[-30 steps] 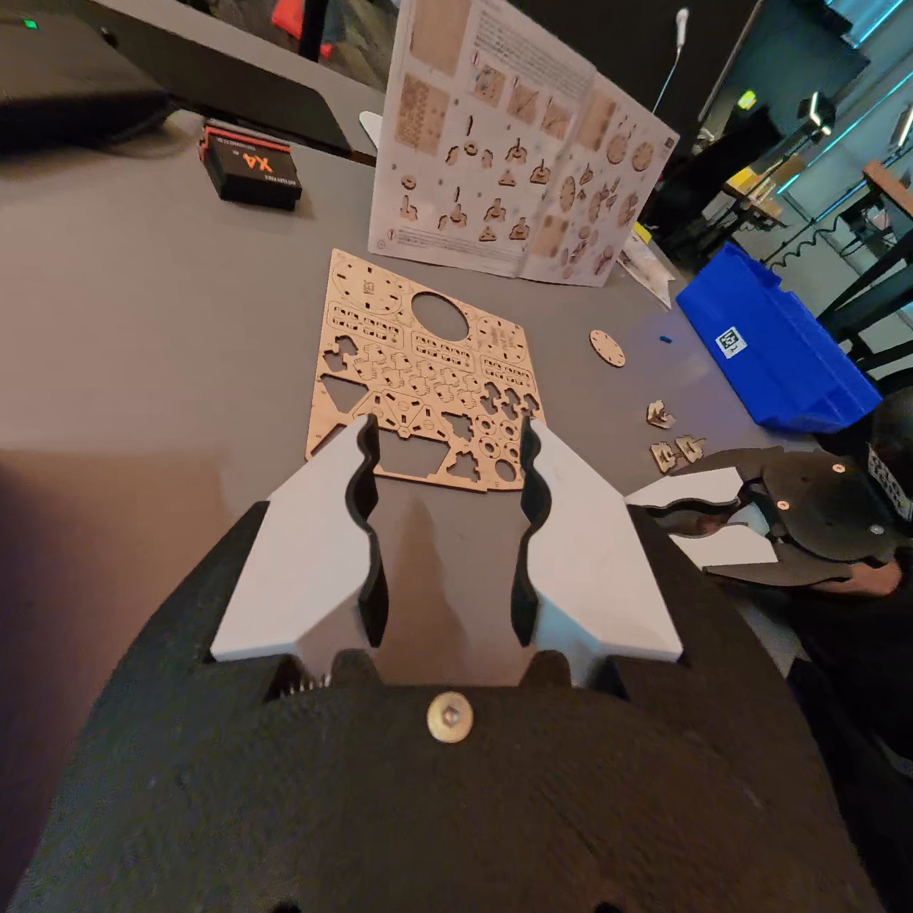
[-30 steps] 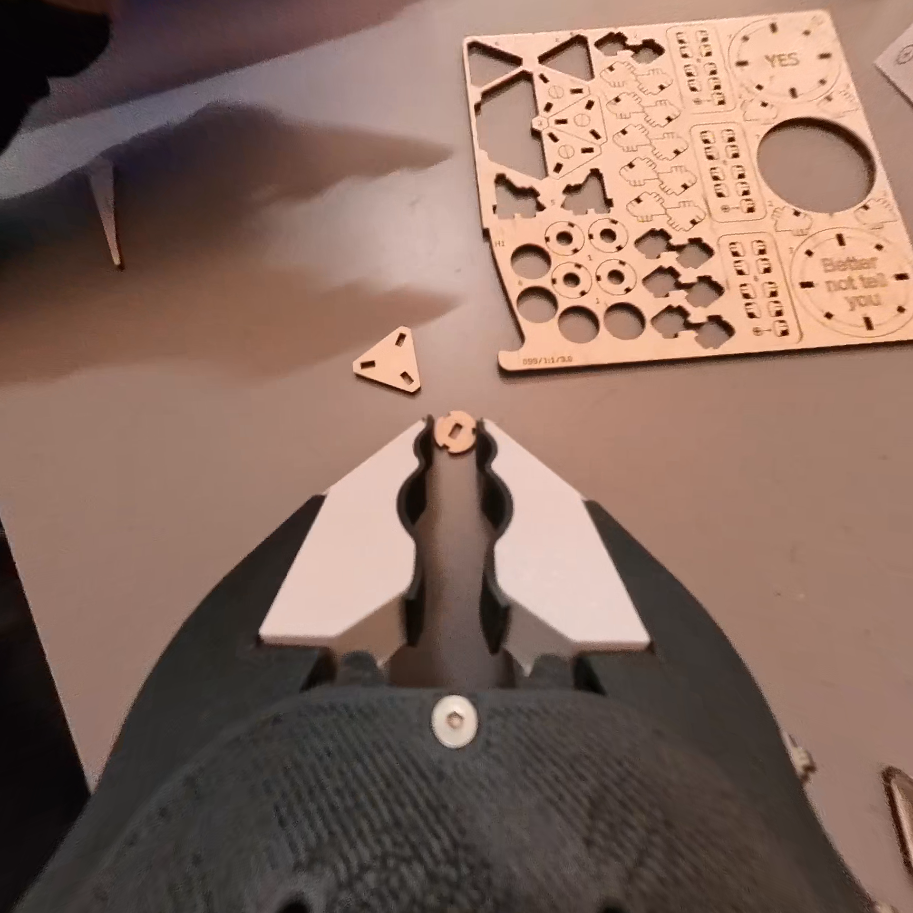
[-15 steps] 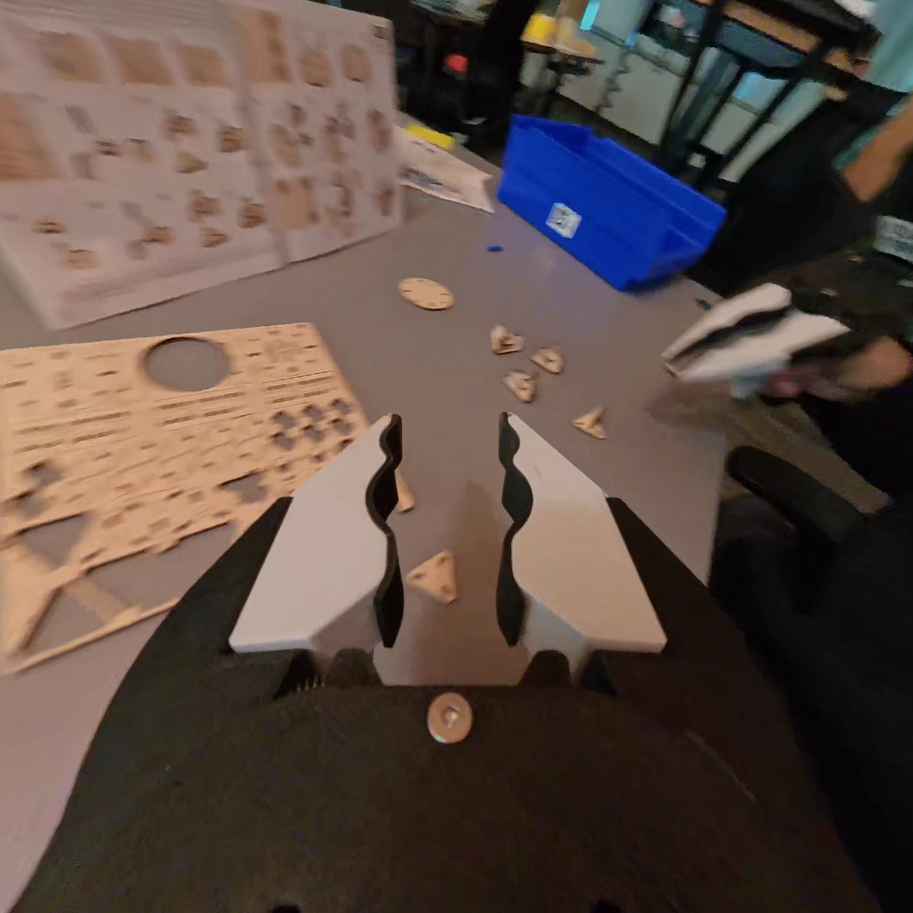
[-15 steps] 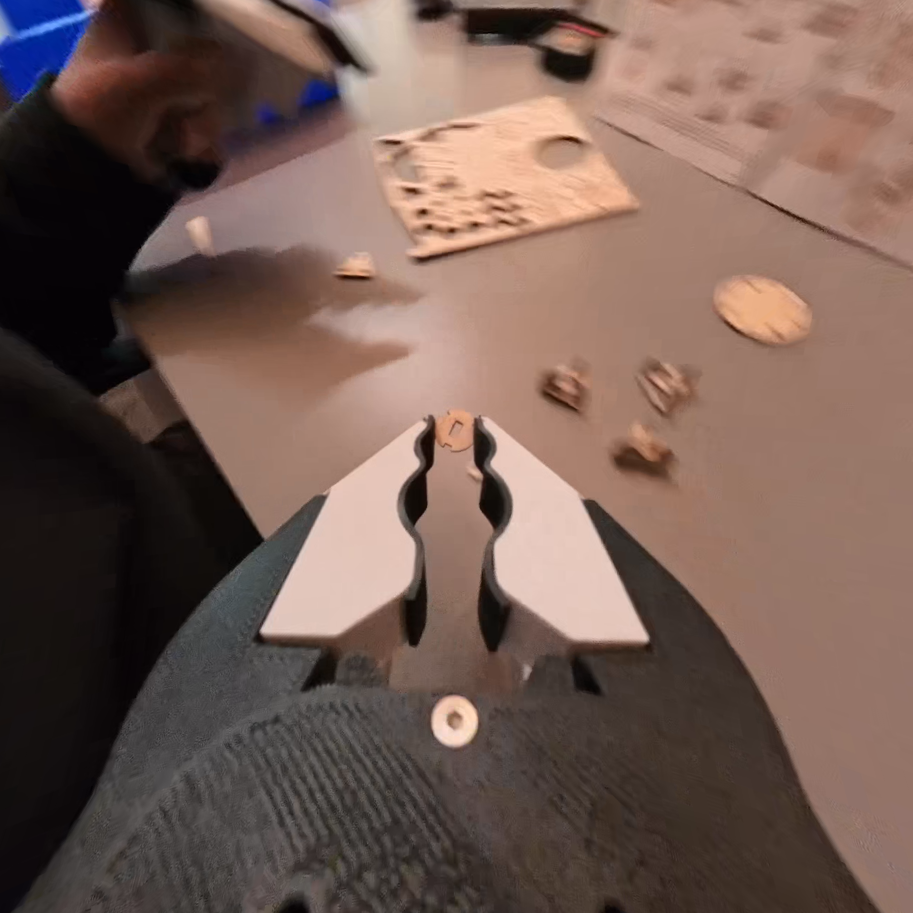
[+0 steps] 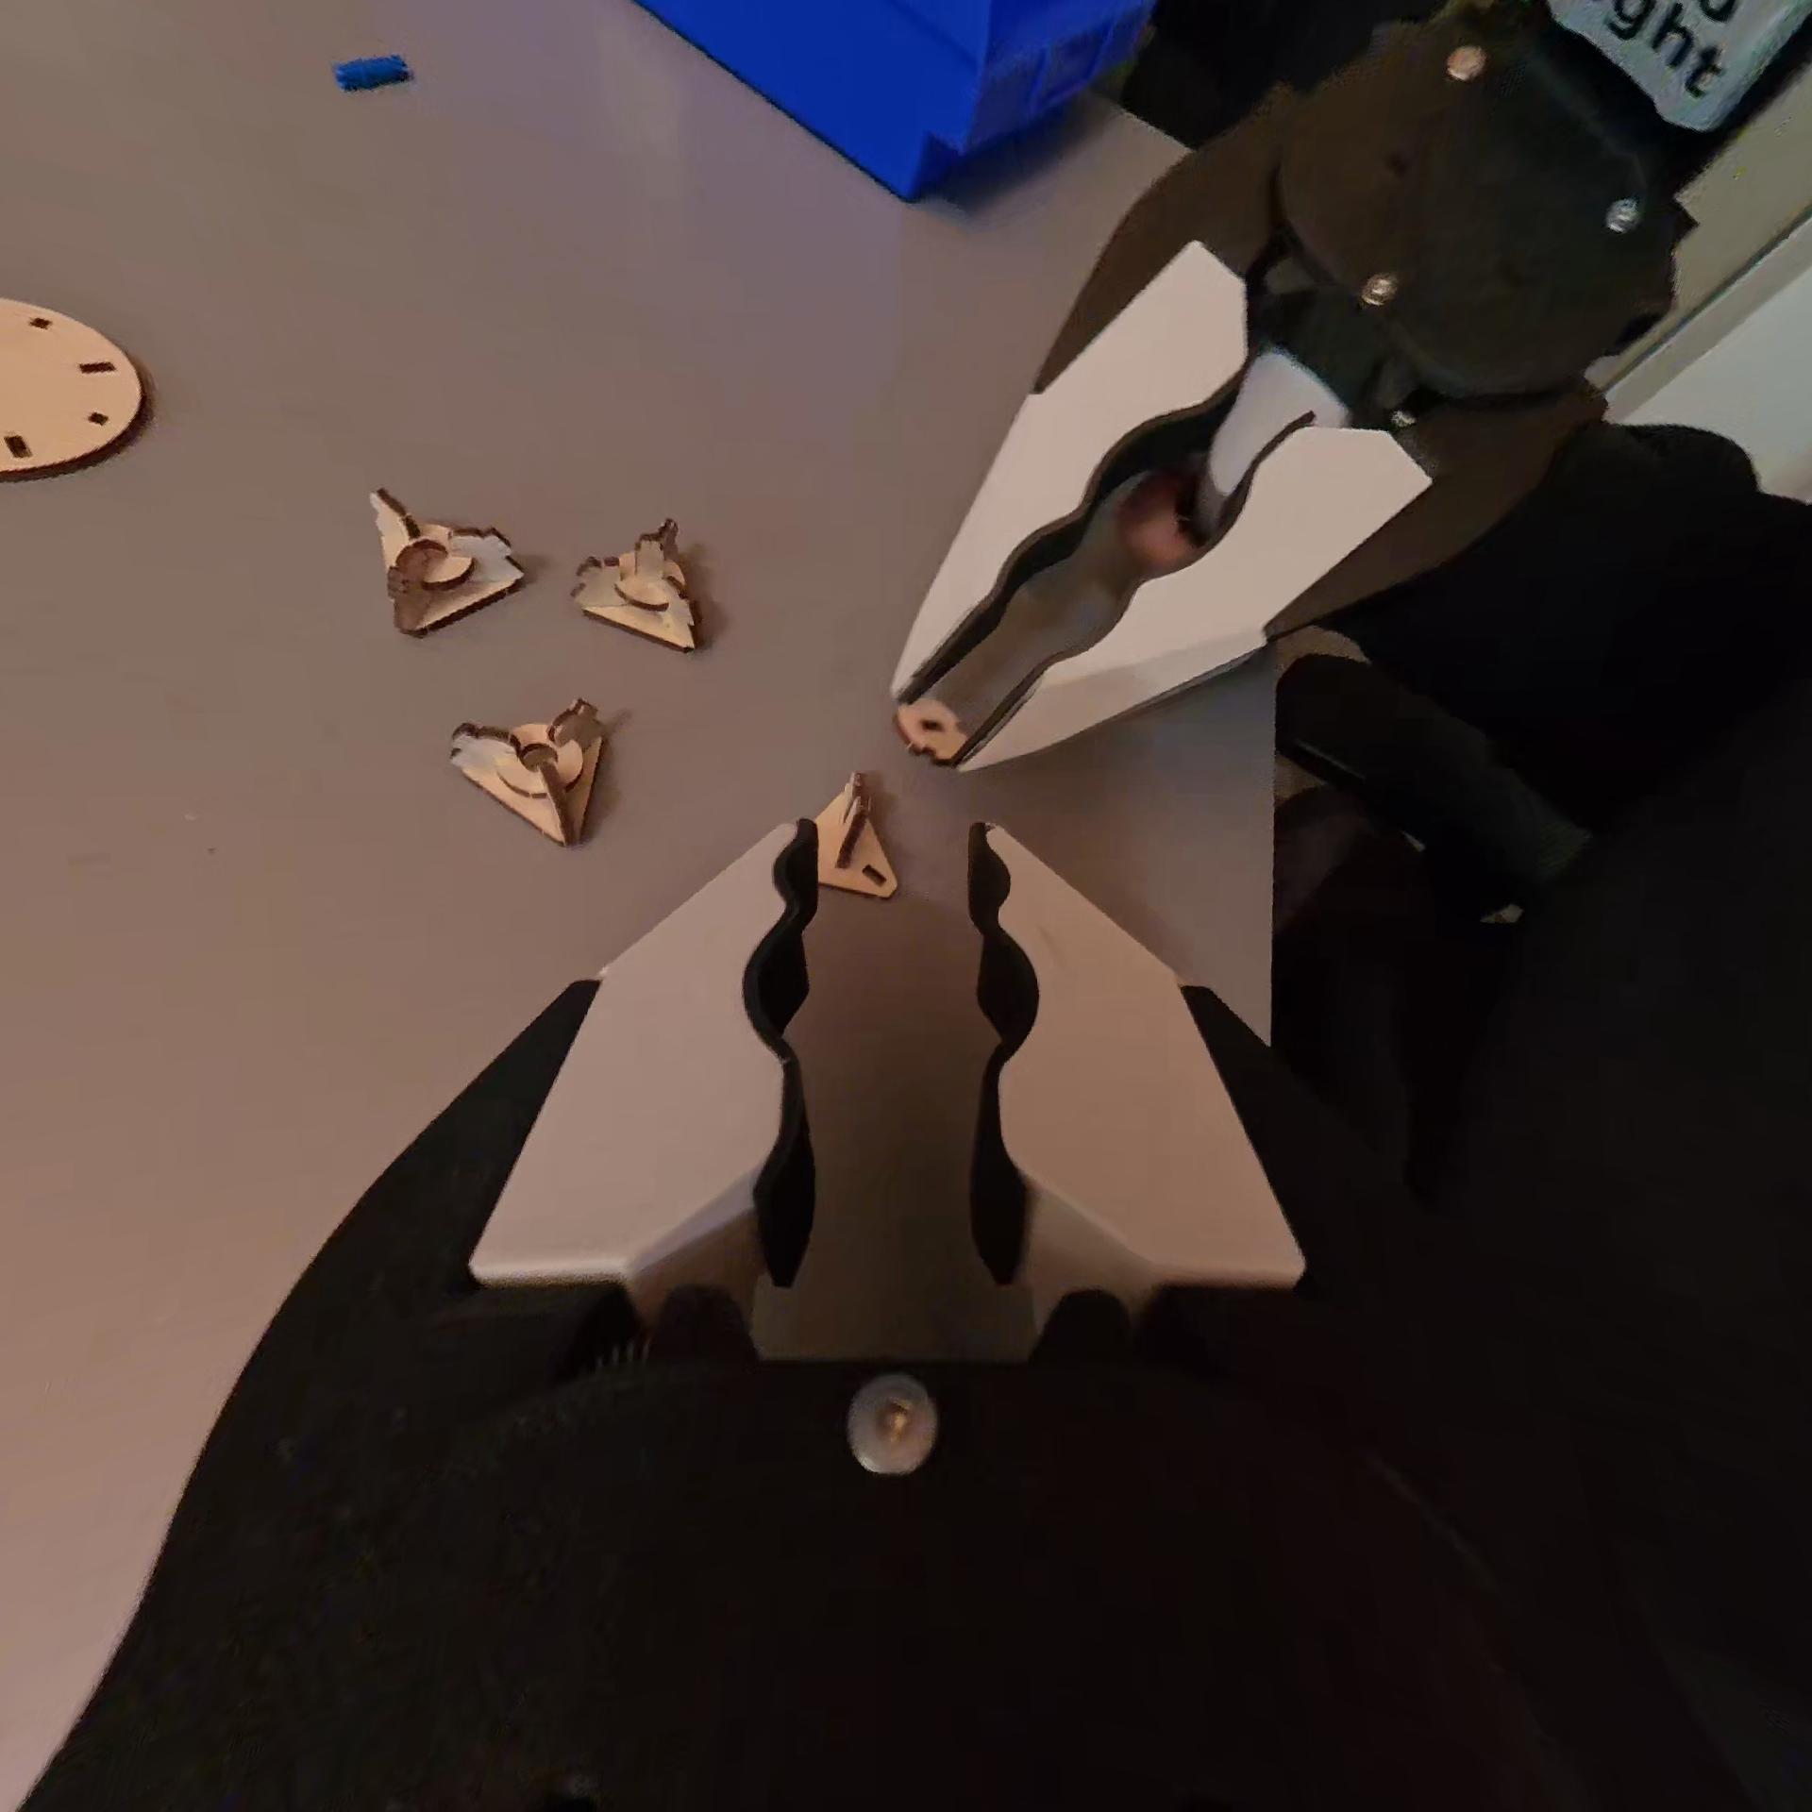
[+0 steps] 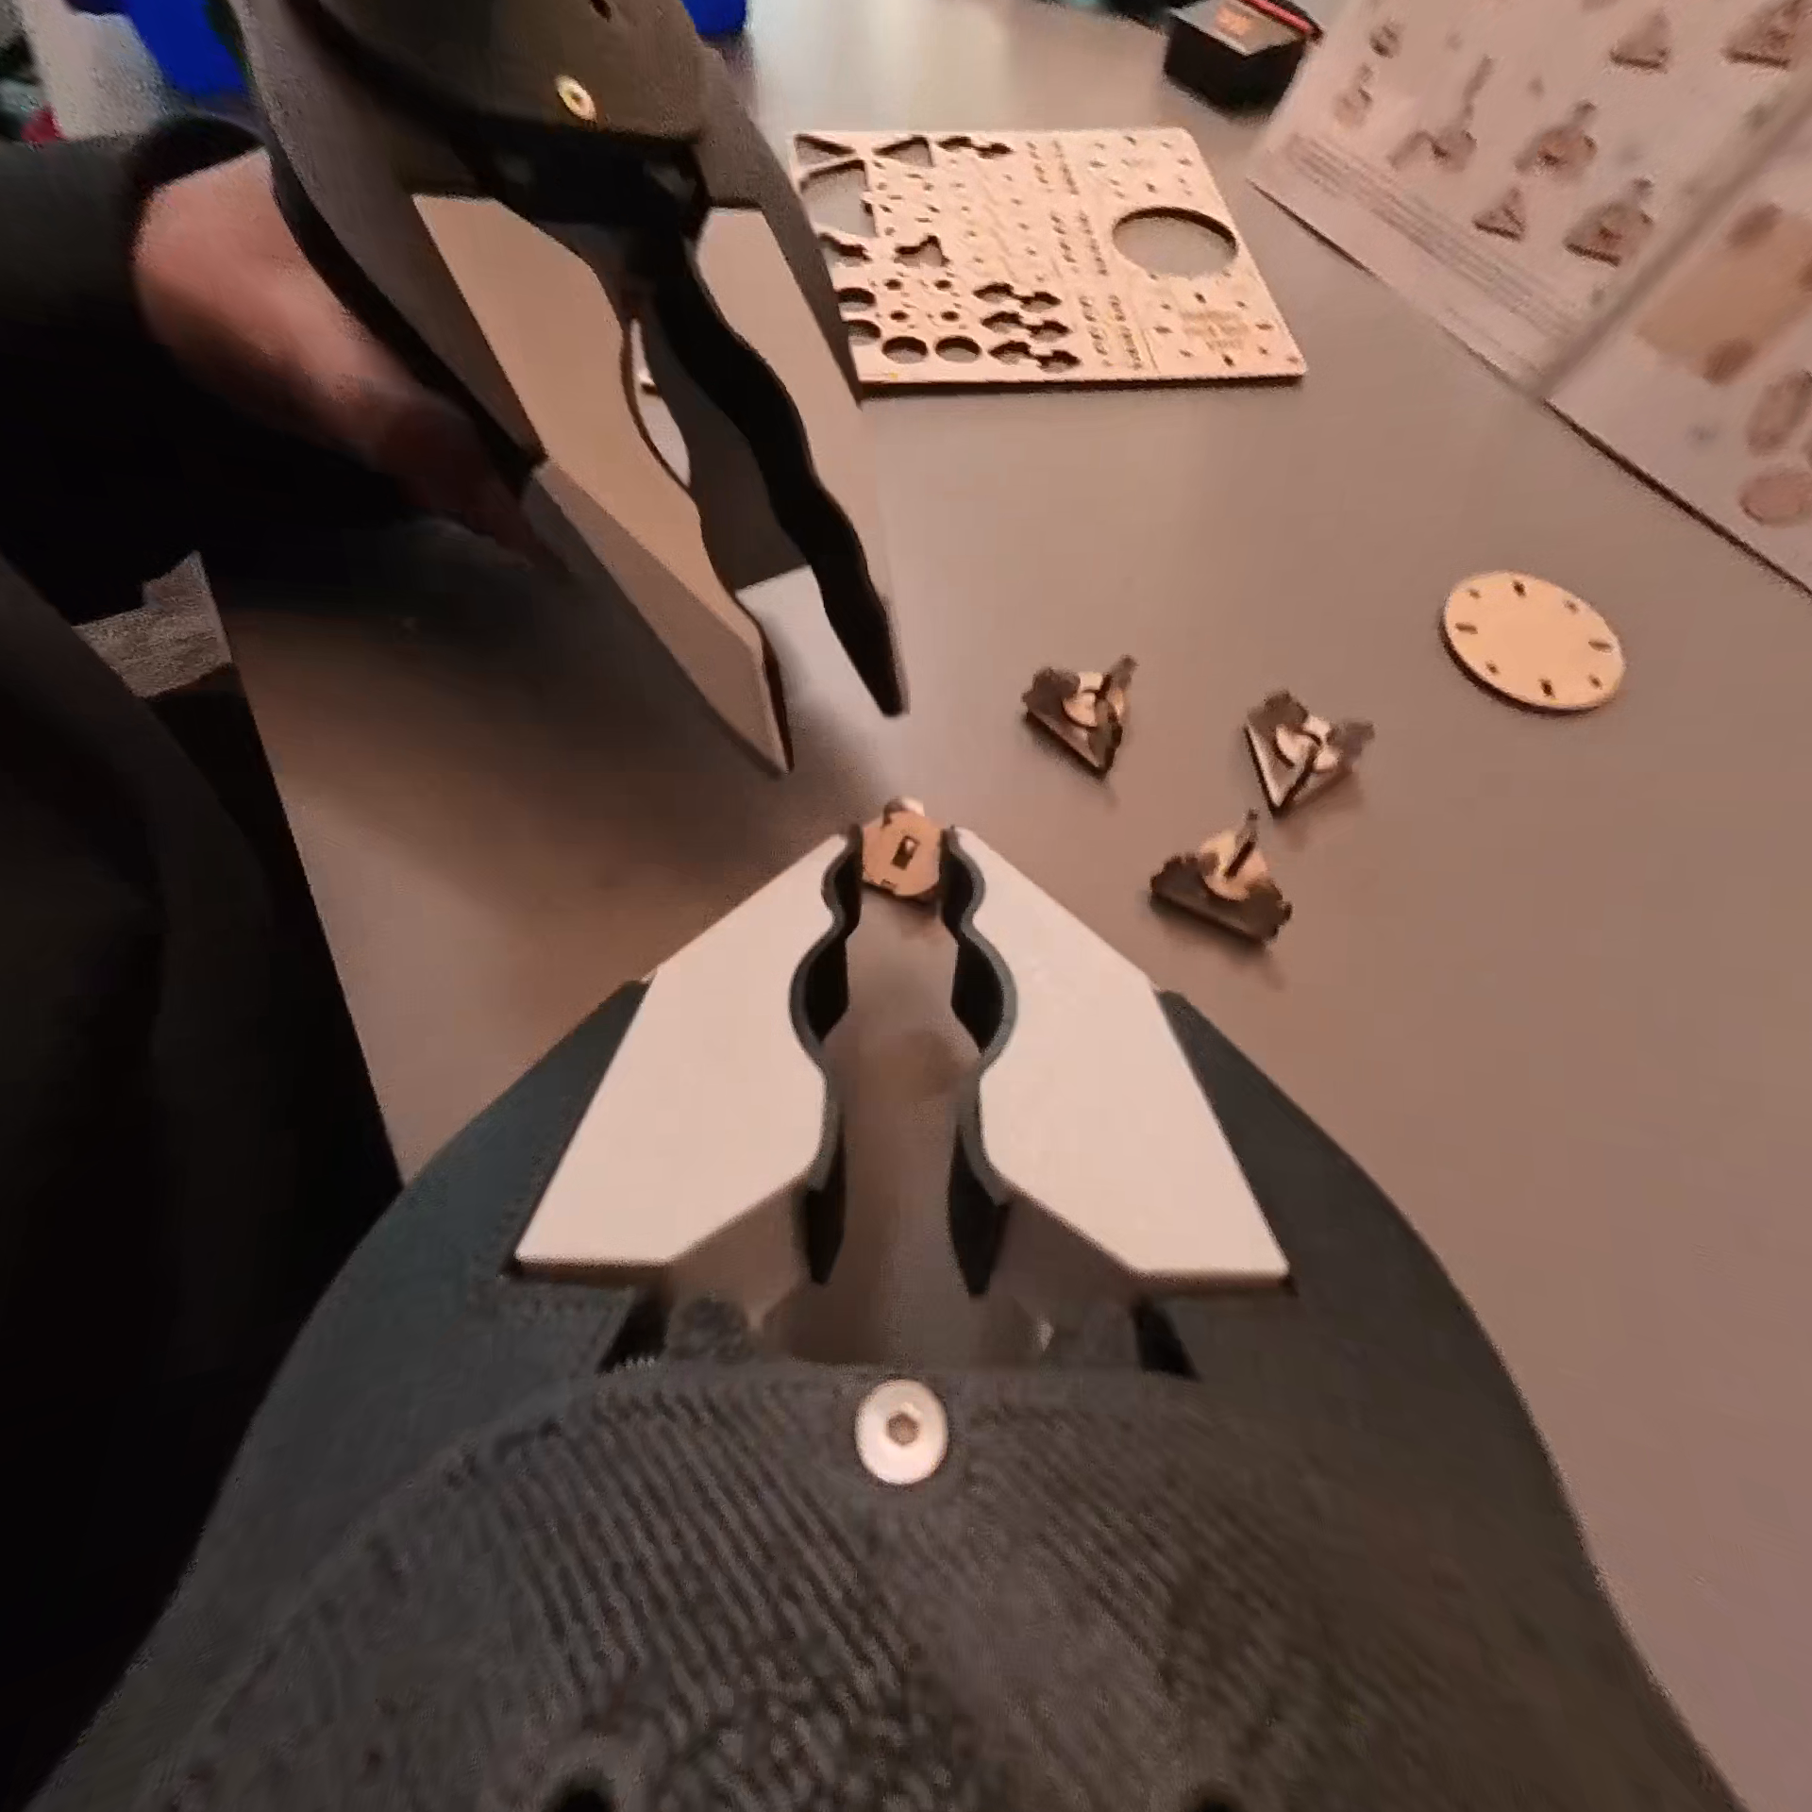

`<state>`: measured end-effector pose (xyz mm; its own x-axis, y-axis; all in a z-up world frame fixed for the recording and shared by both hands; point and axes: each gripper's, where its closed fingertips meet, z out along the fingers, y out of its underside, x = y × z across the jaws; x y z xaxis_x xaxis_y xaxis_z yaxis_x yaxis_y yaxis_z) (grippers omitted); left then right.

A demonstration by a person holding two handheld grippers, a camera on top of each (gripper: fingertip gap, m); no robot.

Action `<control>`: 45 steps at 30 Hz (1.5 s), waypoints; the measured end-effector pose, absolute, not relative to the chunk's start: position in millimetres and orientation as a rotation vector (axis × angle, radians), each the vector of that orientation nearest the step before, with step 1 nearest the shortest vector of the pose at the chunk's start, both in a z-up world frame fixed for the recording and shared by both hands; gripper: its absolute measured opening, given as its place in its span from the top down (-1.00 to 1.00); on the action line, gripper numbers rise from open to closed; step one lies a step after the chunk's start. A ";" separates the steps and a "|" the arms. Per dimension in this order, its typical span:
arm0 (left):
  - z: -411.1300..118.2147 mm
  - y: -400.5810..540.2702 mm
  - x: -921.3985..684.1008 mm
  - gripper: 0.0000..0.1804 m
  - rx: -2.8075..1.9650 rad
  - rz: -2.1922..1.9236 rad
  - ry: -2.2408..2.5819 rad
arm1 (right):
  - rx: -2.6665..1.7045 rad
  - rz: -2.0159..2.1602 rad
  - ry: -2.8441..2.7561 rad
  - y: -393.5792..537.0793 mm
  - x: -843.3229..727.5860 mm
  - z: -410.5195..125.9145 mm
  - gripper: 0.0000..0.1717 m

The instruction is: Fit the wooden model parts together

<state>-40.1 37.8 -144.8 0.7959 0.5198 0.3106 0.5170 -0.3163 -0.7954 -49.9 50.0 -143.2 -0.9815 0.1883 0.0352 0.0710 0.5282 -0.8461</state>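
The right gripper (image 6: 904,851) pinches a small round wooden washer (image 6: 900,863) with a slot at its centre, both fingertips pressed against its edge, low over the grey table (image 6: 1275,490). The left gripper (image 5: 890,831) stands partly open with nothing in its grasp; a small wooden triangle (image 5: 856,851) with one upright tab in it lies on the table between its tips, close by the left fingertip (image 5: 796,843) and clear of the right one.

The left wrist view shows the triangle plainly, with the right gripper's tips and the washer (image 5: 930,728) just beyond it. In the right wrist view the washer covers that spot, and only a sliver of pale wood peeps out behind it.

Both views show three finished triangular assemblies (image 5: 534,770) (image 6: 1221,882) with discs and tabs fitted, near the grippers, and a slotted wooden disc (image 6: 1532,639) farther off. Only the left view shows the blue bin (image 5: 912,69) and a tiny blue piece (image 5: 371,71) at the far edge. Only the right view shows the laser-cut plywood sheet (image 6: 1059,265) with many parts punched out, the printed instruction sheet (image 6: 1618,196) standing behind it, a small black box (image 6: 1231,49), and the person's hand (image 6: 294,373) on the left gripper.
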 end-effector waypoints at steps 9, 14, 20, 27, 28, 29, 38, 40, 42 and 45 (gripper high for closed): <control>-130.8 33.0 -43.0 1.00 -1.749 -0.148 -0.827 | 0.165 1.467 -2.609 32.1 -45.7 -142.6 0.83; -114.2 32.7 -41.4 0.79 -1.502 -0.426 -0.876 | 0.281 1.567 -2.461 28.1 -37.3 -128.4 0.83; -120.1 44.3 -31.4 0.97 -1.513 -0.533 -0.902 | 0.364 1.590 -2.353 33.7 -27.0 -121.6 0.83; -118.7 46.4 -34.6 1.00 -1.435 -0.554 -0.972 | 0.177 1.739 -2.037 54.0 -42.0 -92.4 1.00; -116.1 46.9 -35.9 1.00 -1.399 -0.555 -0.976 | 0.186 1.753 -2.074 54.1 -37.5 -94.3 1.00; -113.7 47.6 -36.3 1.00 -1.370 -0.568 -0.977 | 0.178 1.725 -2.110 54.1 -37.9 -98.7 1.00; -120.3 41.9 -38.7 1.00 -1.510 -0.377 -0.986 | -0.318 1.262 -2.219 122.9 -120.3 -136.1 0.99; -118.3 42.1 -42.0 1.00 -1.514 -0.321 -0.961 | -0.403 1.278 -2.276 128.1 -122.2 -140.3 0.89; -118.5 42.7 -46.2 1.00 -1.526 -0.265 -0.942 | -0.440 1.325 -2.287 121.8 -119.6 -138.1 0.87; -121.3 42.8 -52.9 1.00 -1.577 -0.161 -0.919 | -0.440 1.359 -2.340 103.9 -110.7 -140.6 0.84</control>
